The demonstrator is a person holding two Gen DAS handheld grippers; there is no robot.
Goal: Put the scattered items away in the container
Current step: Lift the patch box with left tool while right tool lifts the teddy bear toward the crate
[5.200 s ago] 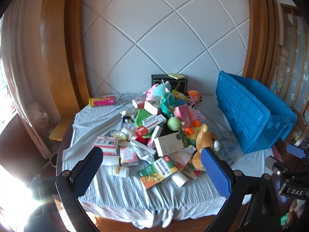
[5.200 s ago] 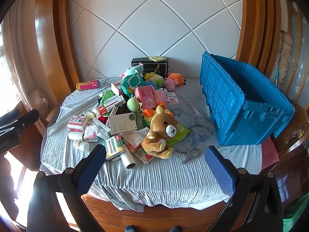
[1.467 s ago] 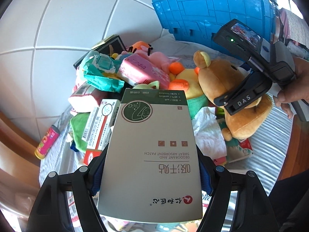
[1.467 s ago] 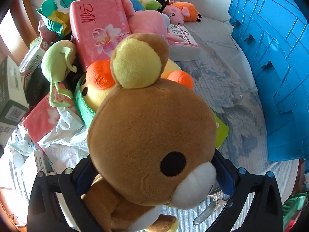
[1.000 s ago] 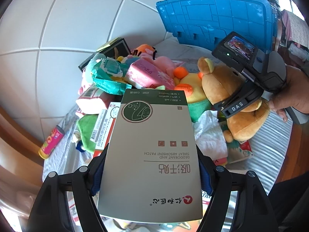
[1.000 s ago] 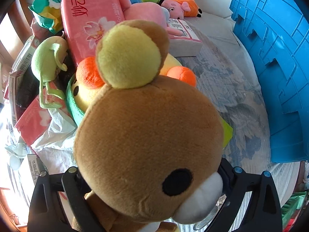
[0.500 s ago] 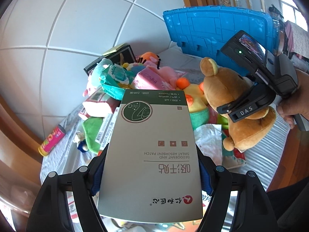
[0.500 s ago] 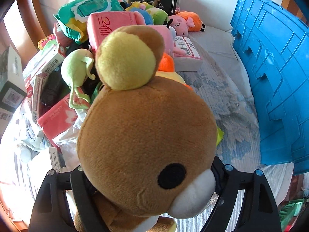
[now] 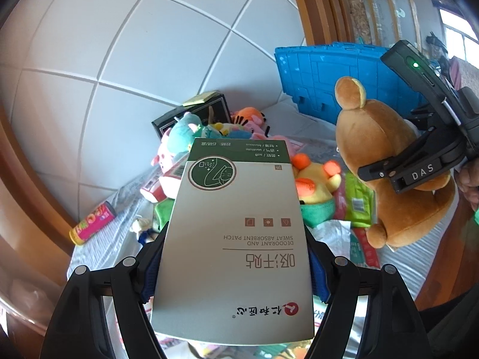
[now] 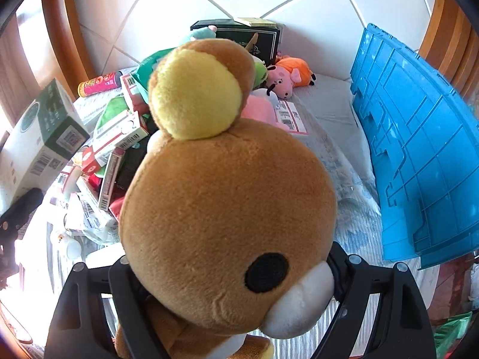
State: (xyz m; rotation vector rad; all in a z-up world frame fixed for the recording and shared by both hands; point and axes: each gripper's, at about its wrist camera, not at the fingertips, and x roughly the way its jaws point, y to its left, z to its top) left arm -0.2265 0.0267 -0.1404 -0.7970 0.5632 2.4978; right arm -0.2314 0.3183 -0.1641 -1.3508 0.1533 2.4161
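— Two grips at once? What has the left gripper [image 9: 233,266] got?

— Its blue pads are clamped on the flanks of a grey-and-green patch box [image 9: 236,239], held up clear of the pile.

— And the right gripper [image 10: 227,272]?

— Its jaws have just been closing in; they squeeze the brown bear plush [image 10: 227,203] by the head, its body hanging above the table [image 10: 326,104].

— Where is the container?

— The blue crate [image 10: 419,155] stands at the table's right edge. Boxes and soft toys are heaped mid-table, and a pink-and-yellow tube [image 9: 92,224] lies near the far left edge.
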